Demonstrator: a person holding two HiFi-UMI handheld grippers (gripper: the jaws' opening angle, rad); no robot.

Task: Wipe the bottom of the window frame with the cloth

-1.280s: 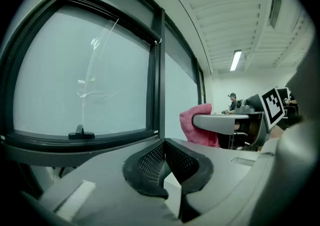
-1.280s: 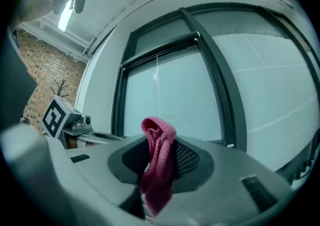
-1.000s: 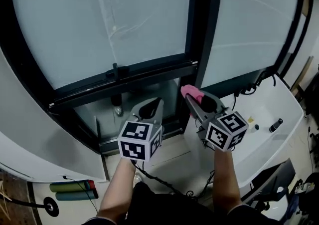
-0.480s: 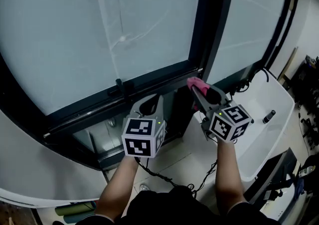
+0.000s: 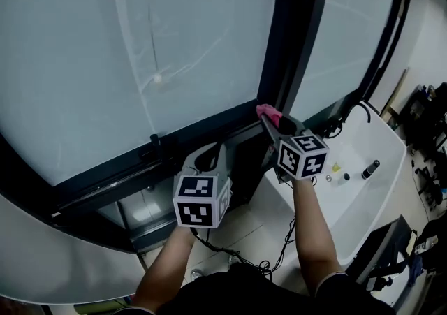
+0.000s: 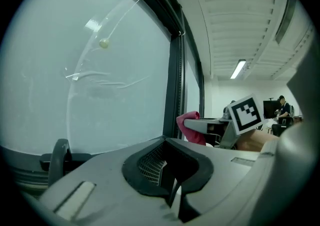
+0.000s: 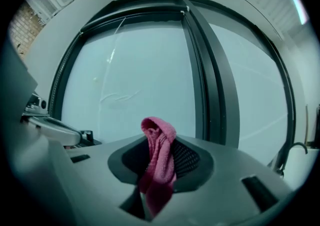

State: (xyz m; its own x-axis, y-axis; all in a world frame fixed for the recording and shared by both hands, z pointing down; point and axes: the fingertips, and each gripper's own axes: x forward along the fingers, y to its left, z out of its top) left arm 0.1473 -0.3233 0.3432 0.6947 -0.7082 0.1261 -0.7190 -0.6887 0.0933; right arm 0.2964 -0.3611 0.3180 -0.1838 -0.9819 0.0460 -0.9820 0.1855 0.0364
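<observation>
A pink cloth (image 5: 268,114) is pinched in my right gripper (image 5: 270,122), which is shut on it. The cloth tip sits by the corner where the dark bottom rail of the window frame (image 5: 202,129) meets the upright mullion (image 5: 293,27); contact cannot be told. In the right gripper view the cloth (image 7: 159,162) hangs folded between the jaws, facing the glass. My left gripper (image 5: 211,154) hovers lower left, just below the rail, shut with nothing in it. In the left gripper view the cloth (image 6: 189,126) shows to the right.
A black latch handle (image 5: 155,143) stands on the rail left of the grippers. A white sill or counter (image 5: 363,195) at the right carries a black pen-like item (image 5: 369,169). Cables (image 5: 276,259) trail on the floor below. The glass pane (image 5: 157,78) bears a thin curved line.
My right gripper has carried the cloth up and forward to the rail's corner by the mullion. The left gripper has kept its place below the rail, and the head view has tilted upward.
</observation>
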